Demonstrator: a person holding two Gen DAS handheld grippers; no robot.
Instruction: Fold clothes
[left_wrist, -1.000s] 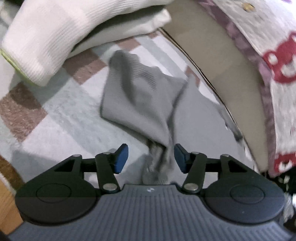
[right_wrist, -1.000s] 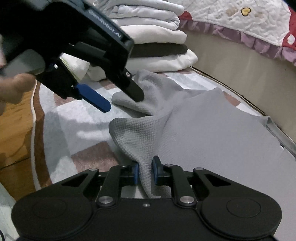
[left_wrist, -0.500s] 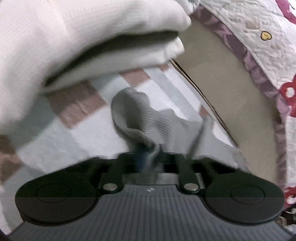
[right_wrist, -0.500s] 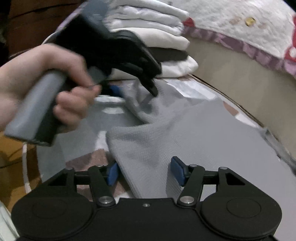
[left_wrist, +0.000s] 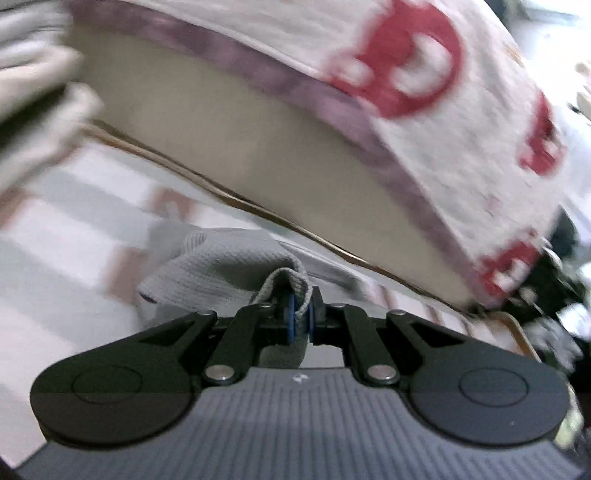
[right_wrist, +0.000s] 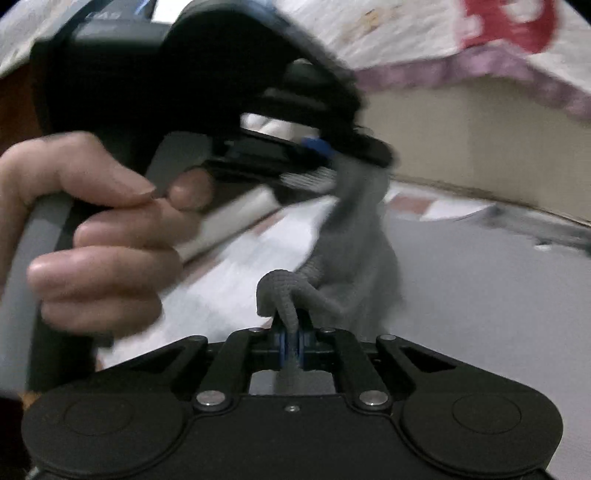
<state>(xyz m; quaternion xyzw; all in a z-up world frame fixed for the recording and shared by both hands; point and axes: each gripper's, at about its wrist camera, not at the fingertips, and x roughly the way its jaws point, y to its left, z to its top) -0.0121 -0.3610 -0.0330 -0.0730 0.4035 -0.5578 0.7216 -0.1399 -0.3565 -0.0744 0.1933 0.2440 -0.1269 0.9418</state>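
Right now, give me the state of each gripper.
Left gripper: shut on the grey garment.
Right gripper: closing, its pads pinching the grey garment.

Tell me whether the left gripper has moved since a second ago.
Yes. The left gripper, shut on the grey garment, has swung away from the folded stack, now at the left edge, toward the quilted bedspread, which fills more of its view.

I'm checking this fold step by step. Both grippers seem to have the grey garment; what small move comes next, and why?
Probably carry the pinched edge across the flat part. The left gripper and right gripper each clamp a bunched fold of the grey garment, whose body lies spread on the rug.
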